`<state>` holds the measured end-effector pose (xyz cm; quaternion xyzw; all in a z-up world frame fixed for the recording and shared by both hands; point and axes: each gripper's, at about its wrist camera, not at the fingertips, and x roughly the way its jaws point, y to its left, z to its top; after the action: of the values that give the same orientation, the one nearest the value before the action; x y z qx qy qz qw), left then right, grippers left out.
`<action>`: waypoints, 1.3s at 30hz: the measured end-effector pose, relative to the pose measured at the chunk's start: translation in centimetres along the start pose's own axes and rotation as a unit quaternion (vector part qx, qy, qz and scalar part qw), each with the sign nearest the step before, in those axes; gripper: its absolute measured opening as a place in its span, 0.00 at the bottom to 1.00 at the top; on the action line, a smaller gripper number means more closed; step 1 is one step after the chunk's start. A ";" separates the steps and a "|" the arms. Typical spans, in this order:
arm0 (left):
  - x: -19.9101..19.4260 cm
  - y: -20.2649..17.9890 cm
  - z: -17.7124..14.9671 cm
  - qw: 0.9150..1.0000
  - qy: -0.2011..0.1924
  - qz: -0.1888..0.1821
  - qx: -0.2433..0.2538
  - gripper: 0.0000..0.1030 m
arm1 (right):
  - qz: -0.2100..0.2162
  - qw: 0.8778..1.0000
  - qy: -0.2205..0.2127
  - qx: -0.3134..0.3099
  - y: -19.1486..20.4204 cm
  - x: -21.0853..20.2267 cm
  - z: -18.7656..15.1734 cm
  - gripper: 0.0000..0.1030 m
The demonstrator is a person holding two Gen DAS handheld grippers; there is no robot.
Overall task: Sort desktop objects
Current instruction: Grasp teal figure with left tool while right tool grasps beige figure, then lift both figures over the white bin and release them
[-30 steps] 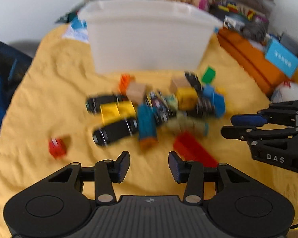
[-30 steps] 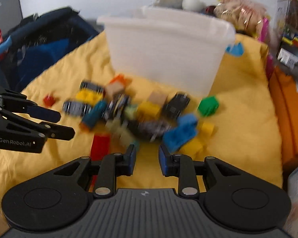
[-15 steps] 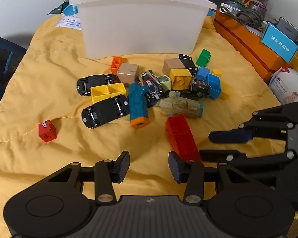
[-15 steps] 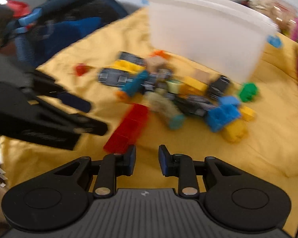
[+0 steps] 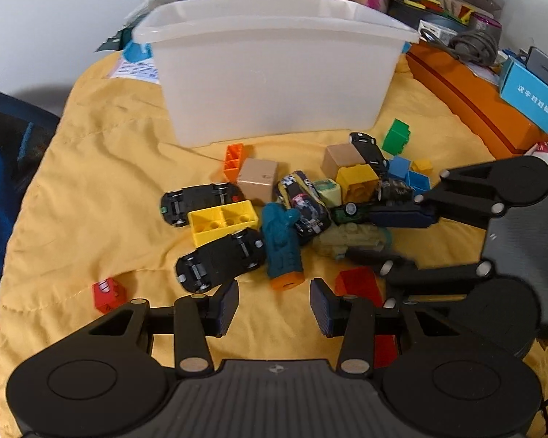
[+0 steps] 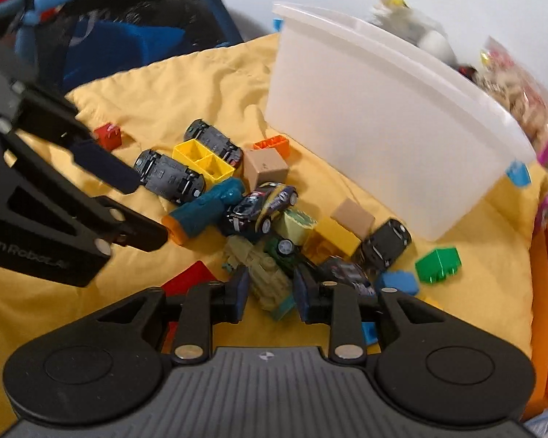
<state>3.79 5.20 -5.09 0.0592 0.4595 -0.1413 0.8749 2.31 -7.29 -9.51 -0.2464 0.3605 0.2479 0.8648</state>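
Observation:
A pile of toy cars and blocks lies on a yellow cloth [image 5: 102, 197] in front of a white plastic bin [image 5: 274, 69]. My left gripper [image 5: 273, 304] is open and empty, just short of a teal cylinder with an orange end [image 5: 283, 252] and a black toy car [image 5: 219, 259]. My right gripper [image 6: 270, 292] is open, its fingers on either side of a khaki toy tank [image 6: 263, 273]; whether they touch it I cannot tell. In the left wrist view the right gripper [image 5: 380, 235] reaches in from the right around the tank [image 5: 350, 237].
A red block [image 5: 106, 294] lies alone at the left, a long red brick [image 5: 361, 284] under the right gripper, a green block [image 5: 396, 137] near the bin. An orange box [image 5: 467, 98] and clutter line the right side. A dark blue bag [image 6: 128, 40] sits off the cloth's left edge.
Both grippers have moved forward toward the pile. The right gripper has come in over the khaki tank, its fingers now on either side of it.

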 end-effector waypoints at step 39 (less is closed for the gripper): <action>-0.6 -1.7 -4.3 0.999 0.035 -0.024 0.009 0.28 | 0.064 0.985 0.056 0.151 -1.2 -5.0 -6.7 0.28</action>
<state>-0.43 4.71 -7.02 0.0613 0.4901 -0.1645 0.8538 -3.39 -13.53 -9.59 -0.1035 0.4567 0.2310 0.8528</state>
